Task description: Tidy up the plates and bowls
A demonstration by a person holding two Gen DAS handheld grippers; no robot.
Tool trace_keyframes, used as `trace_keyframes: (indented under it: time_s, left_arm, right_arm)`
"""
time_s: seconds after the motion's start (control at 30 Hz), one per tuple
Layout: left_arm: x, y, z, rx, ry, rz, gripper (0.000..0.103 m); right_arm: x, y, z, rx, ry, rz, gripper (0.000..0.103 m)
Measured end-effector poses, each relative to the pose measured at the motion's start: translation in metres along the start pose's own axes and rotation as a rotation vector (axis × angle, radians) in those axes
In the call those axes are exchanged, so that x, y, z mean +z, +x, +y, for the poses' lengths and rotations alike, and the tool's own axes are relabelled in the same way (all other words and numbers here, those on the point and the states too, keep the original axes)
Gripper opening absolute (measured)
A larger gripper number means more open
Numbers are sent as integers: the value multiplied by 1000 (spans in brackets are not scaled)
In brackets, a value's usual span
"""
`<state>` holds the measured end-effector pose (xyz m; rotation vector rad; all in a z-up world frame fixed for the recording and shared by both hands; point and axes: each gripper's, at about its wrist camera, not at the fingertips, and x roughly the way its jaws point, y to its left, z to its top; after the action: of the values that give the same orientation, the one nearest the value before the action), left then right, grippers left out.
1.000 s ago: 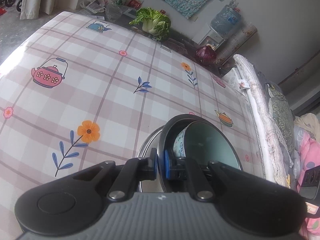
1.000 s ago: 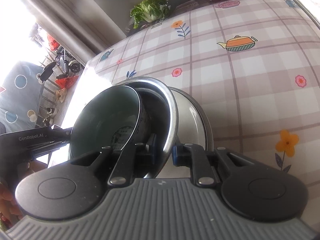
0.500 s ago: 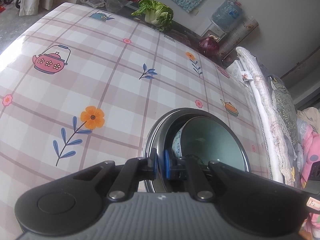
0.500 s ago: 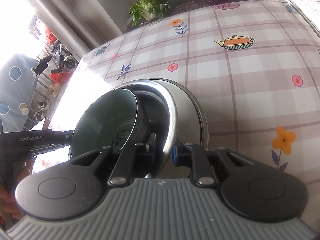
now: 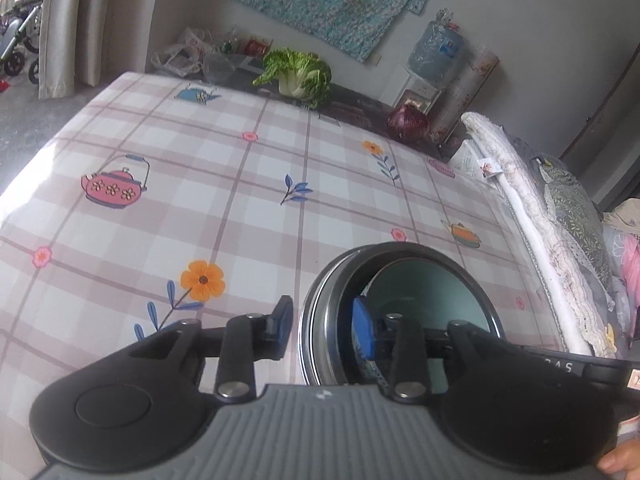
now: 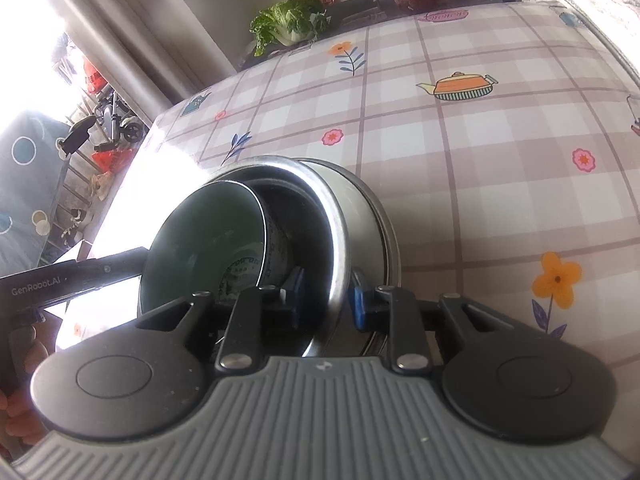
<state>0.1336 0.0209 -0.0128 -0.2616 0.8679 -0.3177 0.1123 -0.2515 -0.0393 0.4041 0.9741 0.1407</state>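
Left wrist view: my left tool [image 5: 323, 326] is opening, its pads clear of the steel bowl's [image 5: 320, 320] rim that stands between them. The green bowl [image 5: 424, 292] nests inside, at five o'clock on the checked surface [image 5: 240, 184]. Right wrist view: my right tool [image 6: 325, 298] is opening narrowly astride the same steel rim, pads apart from it.

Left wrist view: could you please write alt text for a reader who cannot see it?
The left gripper, jaws opening, straddles the rim of a steel bowl holding a green bowl, pads off the rim. They rest on a checked tablecloth; cabbage and a red onion sit beyond.
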Motion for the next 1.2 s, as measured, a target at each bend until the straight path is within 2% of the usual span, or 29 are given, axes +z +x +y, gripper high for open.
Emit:
trace_keyframes:
  time_s: [0.03,0.07,0.13,0.23,0.3,0.37,0.5,0.57,0.67,0.8,0.87,0.93,1.07,1.2]
  left_arm:
    - [0,-5,1,-13,-2,-26,51]
    - [-1,-12,1,-25,-2,-59,55]
    - [-1,-21,-1,-28,15,-104,57]
    - [-6,-34,-4,8,54,-170,63]
    - [-13,-41,-4,42,82,-218,63]
    - [-22,-47,-4,103,130,-281,67]
    - [-48,-54,-2,289,222,-404,70]
    - [-63,-54,0,373,270,-447,75]
    - [-85,-49,4,474,316,-460,80]
    - [-110,-52,4,538,346,-443,80]
    - [-119,-57,2,538,351,-418,80]
    - [-128,-66,0,506,326,-394,82]
    - [-148,-76,-7,389,315,-297,83]
    - [-157,-76,-13,249,247,-139,83]
  right_arm:
    - [1,-3,0,-3,-3,-11,28]
    - [1,-8,0,-6,-7,-24,32]
    - [1,-17,-1,-7,-12,-49,34]
    - [-1,-34,-4,-9,-7,-97,55]
    - [-4,-47,-6,-16,-7,-131,57]
    - [-9,-58,-8,-27,-5,-160,59]
    - [-26,-81,-11,-53,4,-225,66]
    - [-35,-88,-11,-66,4,-243,68]
    - [-50,-94,-10,-91,-6,-270,72]
    - [-66,-97,-9,-127,-16,-292,75]
    - [-72,-99,-8,-142,-32,-291,76]
    - [-77,-103,-7,-163,-69,-288,78]
    - [-84,-118,-9,-209,-114,-297,85]
    - [-100,-124,-1,-243,-157,-281,86]
